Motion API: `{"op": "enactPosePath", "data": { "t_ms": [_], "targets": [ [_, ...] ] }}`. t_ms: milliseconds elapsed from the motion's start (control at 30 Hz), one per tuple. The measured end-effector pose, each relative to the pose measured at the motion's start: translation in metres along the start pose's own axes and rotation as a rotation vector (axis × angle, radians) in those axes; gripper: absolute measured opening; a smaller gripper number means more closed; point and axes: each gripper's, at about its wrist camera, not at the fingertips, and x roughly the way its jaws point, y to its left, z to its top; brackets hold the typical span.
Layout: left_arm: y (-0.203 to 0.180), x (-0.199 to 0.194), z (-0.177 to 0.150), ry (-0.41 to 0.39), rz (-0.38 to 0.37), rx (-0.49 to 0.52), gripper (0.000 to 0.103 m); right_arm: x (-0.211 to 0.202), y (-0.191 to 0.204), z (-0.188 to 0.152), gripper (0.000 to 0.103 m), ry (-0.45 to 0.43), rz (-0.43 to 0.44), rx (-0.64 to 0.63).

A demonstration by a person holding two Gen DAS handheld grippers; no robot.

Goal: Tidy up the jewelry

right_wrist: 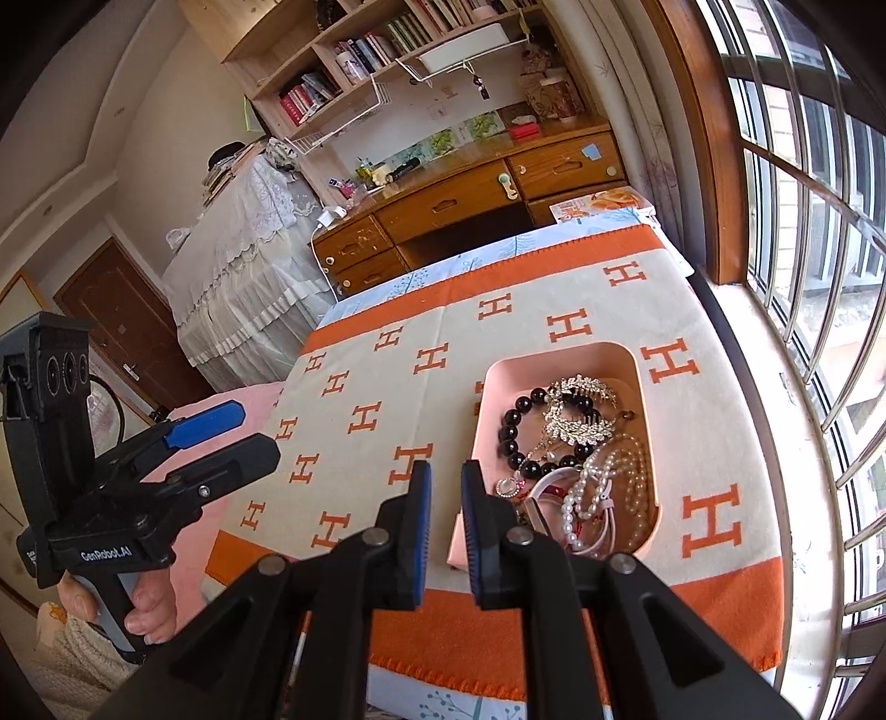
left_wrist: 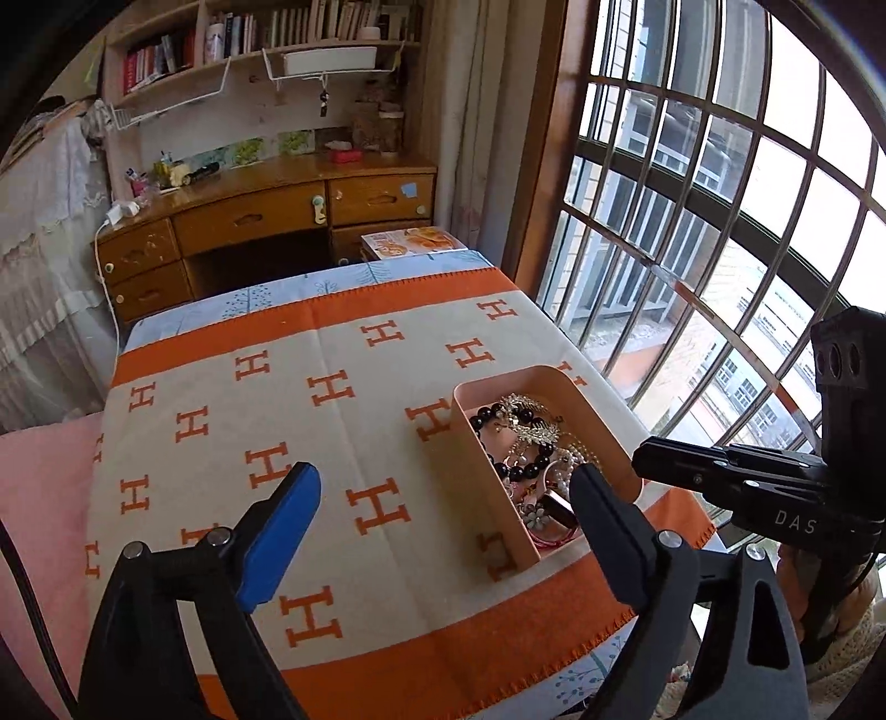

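Right wrist view: the jewelry lies tangled in a pink tray on the worktop's right side. The right gripper fingers are nearly closed and empty; the left gripper gapes empty. Intertwined strands could snag and lift together.

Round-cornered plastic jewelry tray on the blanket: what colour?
Pale pink plastic jewelry tray, with a plain, unpatterned wall and rim. Shows best in the right wrist view.

Wooden desk, bookshelf, barred window
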Motion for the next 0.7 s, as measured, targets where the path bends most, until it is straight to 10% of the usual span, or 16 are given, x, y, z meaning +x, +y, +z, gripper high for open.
{"op": "enactPosePath", "data": {
  "t_ms": [200,333,700],
  "targets": [
    [0.007,-0.035,-0.024,-0.074,0.134,-0.089,0.102,-0.011,0.027,-0.014,0.012,-0.036,-0.037,-0.056],
    [0.008,-0.043,-0.040,-0.042,0.201,-0.135,0.102,-0.018,0.043,-0.027,0.035,-0.063,-0.069,-0.092],
    [0.006,-0.069,-0.076,-0.113,0.382,-0.228,0.102,-0.035,0.077,-0.055,0.051,-0.166,-0.155,-0.172]
  ]
}}
